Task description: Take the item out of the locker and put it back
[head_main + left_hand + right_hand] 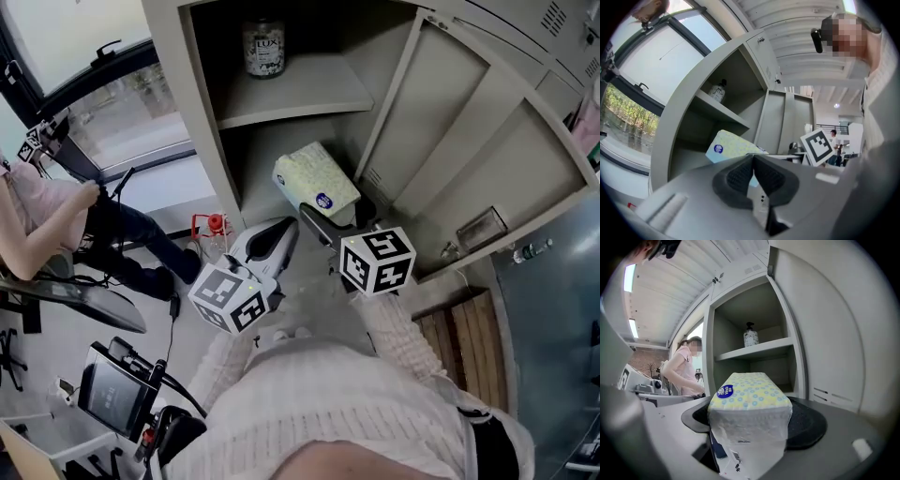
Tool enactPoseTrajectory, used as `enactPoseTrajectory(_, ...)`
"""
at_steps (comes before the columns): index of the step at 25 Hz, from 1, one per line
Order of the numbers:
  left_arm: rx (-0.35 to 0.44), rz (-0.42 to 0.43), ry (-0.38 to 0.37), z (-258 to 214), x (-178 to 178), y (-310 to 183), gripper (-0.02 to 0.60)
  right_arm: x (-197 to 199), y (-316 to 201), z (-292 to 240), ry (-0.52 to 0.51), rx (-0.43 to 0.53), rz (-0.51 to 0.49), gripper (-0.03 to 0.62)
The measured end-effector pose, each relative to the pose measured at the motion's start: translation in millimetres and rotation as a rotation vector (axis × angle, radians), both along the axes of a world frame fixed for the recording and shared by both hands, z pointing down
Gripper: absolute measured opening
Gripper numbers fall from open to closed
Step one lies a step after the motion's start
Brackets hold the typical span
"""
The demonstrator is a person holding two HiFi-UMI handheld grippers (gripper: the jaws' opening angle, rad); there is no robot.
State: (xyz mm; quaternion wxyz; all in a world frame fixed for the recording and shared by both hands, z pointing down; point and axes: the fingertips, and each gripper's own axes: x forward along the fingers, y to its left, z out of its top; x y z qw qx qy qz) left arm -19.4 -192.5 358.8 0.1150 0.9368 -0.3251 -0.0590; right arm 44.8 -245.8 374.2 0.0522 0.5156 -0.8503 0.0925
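The right gripper (319, 217) pinched the tissue pack (750, 401) at the locker (192, 112) mouth — long axis pointing inward; the left gripper (753, 173) was pressed together, empty.

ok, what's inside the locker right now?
The upper shelf holds one bottle. Nothing shows in the visible part of the lower compartment, but the tissue pack, held in the right tongs at its opening, covers part of it.

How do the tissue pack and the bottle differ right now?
The soft yellow dotted tissue pack is clamped in the right gripper; the clear labelled bottle stands free on the upper shelf. The pack is a tilted block; the bottle is upright and round. Both carry a printed logo.
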Motion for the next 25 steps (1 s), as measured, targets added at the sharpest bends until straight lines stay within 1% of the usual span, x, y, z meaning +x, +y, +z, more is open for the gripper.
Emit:
enactPoseTrajectory(3,-0.001,-0.018,0.019,-0.5,-8.2,1.8,0.008,-1.0,8.0,-4.0,-0.018,0.04,-0.023,0.44)
enactPoseTrajectory(7,0.021,-0.027,0.024,-5.9,-14.1,2.8,0.008,-2.9,17.1,-11.0,-0.023,0.077,-0.071,0.44)
enactPoseTrajectory(11,0.037,-0.033,0.031,-9.5,-16.3,4.4,0.008,2.1,21.2,-15.8,-0.009,0.092,-0.05,0.44)
enactPoseTrajectory(17,0.022,-0.021,0.026,-7.8,-16.2,6.6,0.008,8.3,23.6,-22.3,-0.026,0.106,-0.04,0.44)
enactPoseTrajectory(25,0.016,-0.009,0.033,-7.6,-11.2,6.7,0.008,10.3,27.9,-25.2,-0.073,0.099,-0.045,0.44)
